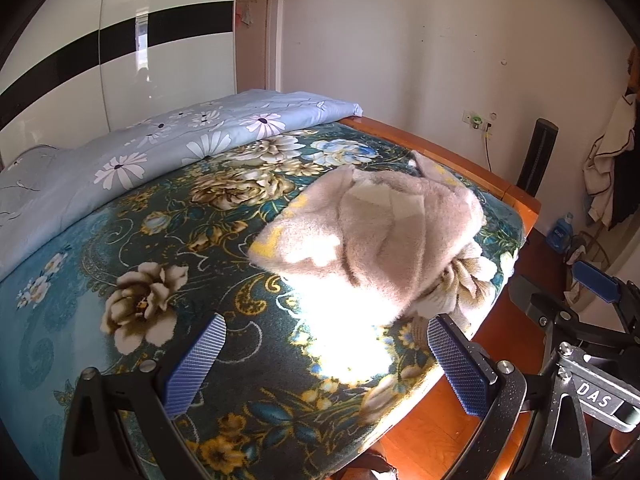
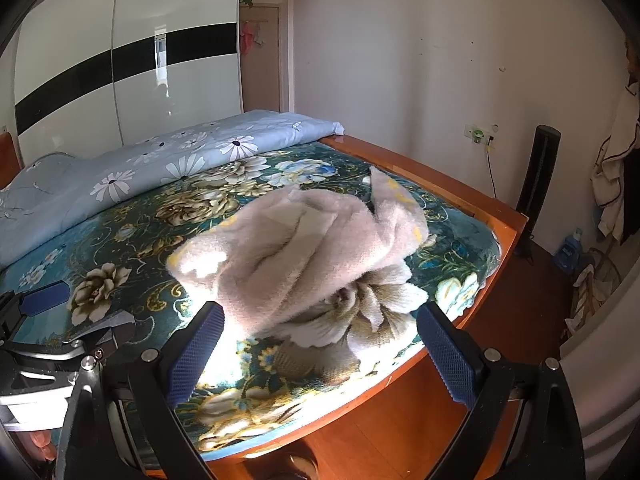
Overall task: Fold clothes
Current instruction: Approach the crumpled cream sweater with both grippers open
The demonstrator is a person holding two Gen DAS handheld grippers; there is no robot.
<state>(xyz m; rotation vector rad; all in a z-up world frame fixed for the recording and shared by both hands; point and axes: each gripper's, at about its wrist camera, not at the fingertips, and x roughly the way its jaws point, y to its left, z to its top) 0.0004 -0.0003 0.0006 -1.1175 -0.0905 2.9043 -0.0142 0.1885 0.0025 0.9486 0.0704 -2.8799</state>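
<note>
A fluffy beige garment with yellow marks [image 1: 380, 232] lies crumpled in a heap on the teal floral blanket near the bed's foot corner; it also shows in the right wrist view [image 2: 304, 240]. My left gripper [image 1: 324, 364] is open and empty, held above the blanket just short of the garment's near edge. My right gripper [image 2: 320, 356] is open and empty, its blue pads either side of the garment's near edge, not touching it. Part of the garment's near edge is washed out by sunlight.
A folded light-blue daisy quilt [image 1: 160, 148] lies along the far left of the bed. The wooden bed frame [image 1: 480, 176] borders the blanket [image 1: 120, 240] on the right and front. A wardrobe [image 1: 100, 60] stands behind; a blue bottle [image 1: 560, 232] and hanging clothes [image 1: 612, 160] are at right.
</note>
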